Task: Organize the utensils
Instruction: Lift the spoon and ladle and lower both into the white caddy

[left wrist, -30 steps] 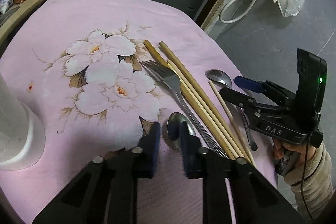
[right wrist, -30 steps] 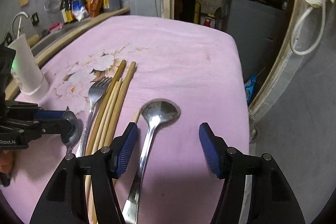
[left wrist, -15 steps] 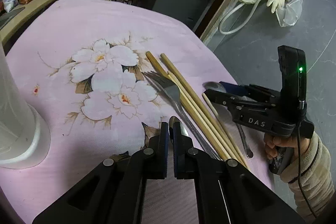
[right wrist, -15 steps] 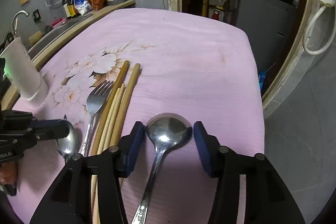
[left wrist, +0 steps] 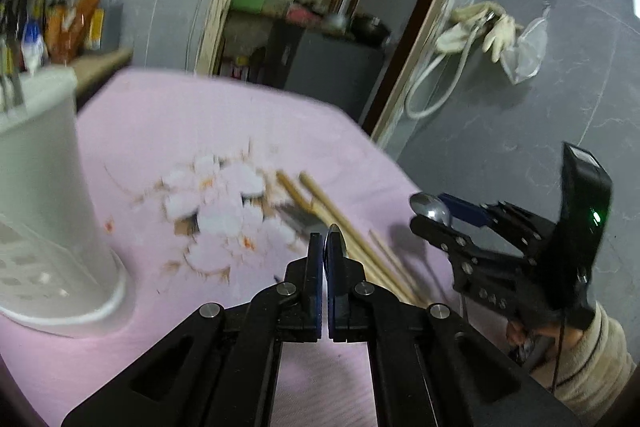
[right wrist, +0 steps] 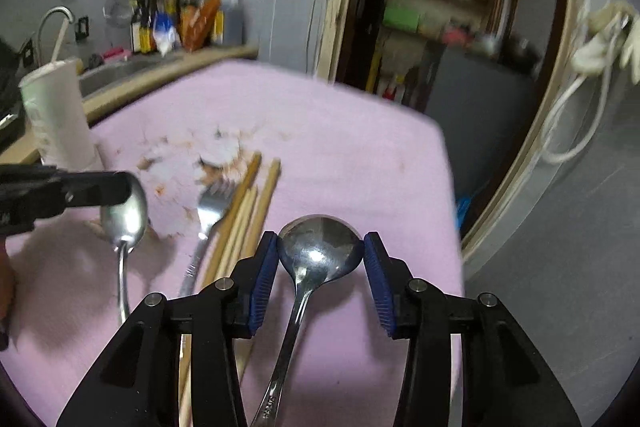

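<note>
My left gripper (left wrist: 323,239) is shut on a small steel spoon (left wrist: 334,233), seen edge-on between the pads. In the right wrist view the small spoon (right wrist: 124,219) hangs by its bowl from the left gripper (right wrist: 120,189), handle down, above the cloth. My right gripper (right wrist: 321,235) is shut on the bowl of a large steel spoon (right wrist: 320,255), a pad against each side. From the left wrist view the right gripper (left wrist: 430,215) holds the large spoon (left wrist: 430,206) off the table. A fork (right wrist: 212,203) and several wooden chopsticks (right wrist: 248,203) lie on the pink cloth between both grippers.
A tall white utensil holder (left wrist: 44,207) stands at the left on the pink flowered tablecloth (left wrist: 192,131). The table's right edge (right wrist: 448,187) drops to a grey floor. Bottles (right wrist: 180,23) line a counter behind, and a doorway (right wrist: 440,7) opens at the back.
The left jaws closed on the small spoon and the right jaws on the large spoon's bowl. Both spoons rose off the cloth, and both views tilted upward.
</note>
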`<state>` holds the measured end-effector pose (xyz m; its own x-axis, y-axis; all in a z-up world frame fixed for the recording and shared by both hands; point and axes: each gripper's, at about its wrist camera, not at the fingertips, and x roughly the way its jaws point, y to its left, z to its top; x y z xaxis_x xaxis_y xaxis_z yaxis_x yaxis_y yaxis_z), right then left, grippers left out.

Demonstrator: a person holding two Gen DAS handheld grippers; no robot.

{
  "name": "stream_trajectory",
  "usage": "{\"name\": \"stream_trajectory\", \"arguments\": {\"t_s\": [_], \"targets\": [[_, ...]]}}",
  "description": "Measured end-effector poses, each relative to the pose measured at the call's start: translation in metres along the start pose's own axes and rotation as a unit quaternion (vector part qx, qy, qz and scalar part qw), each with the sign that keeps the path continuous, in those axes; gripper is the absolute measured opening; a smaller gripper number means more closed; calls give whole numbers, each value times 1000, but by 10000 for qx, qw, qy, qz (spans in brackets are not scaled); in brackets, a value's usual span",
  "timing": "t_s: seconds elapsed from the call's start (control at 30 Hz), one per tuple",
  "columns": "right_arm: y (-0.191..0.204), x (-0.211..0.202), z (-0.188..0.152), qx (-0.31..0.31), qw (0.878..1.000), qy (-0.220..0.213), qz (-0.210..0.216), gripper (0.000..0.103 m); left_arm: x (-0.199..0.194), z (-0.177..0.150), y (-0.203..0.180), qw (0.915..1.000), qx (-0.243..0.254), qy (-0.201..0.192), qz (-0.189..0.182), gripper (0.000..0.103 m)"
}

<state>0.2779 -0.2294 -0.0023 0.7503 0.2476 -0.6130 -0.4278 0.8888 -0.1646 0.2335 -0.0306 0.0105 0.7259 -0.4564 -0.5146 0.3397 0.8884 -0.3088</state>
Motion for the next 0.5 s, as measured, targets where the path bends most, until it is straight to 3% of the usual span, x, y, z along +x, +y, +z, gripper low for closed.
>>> {"name": "stream_trajectory", "arguments": {"t_s": [0.27,0.5], "targets": [[30,-55,-10,-376,9837,-1536,-857,41,-27,-5,-16,9954,406,-867,48,0],[41,-81,-7,-415,9638,-2355,-1177,41,-46,2,-20,9896,489,-1331,233,0]]}}
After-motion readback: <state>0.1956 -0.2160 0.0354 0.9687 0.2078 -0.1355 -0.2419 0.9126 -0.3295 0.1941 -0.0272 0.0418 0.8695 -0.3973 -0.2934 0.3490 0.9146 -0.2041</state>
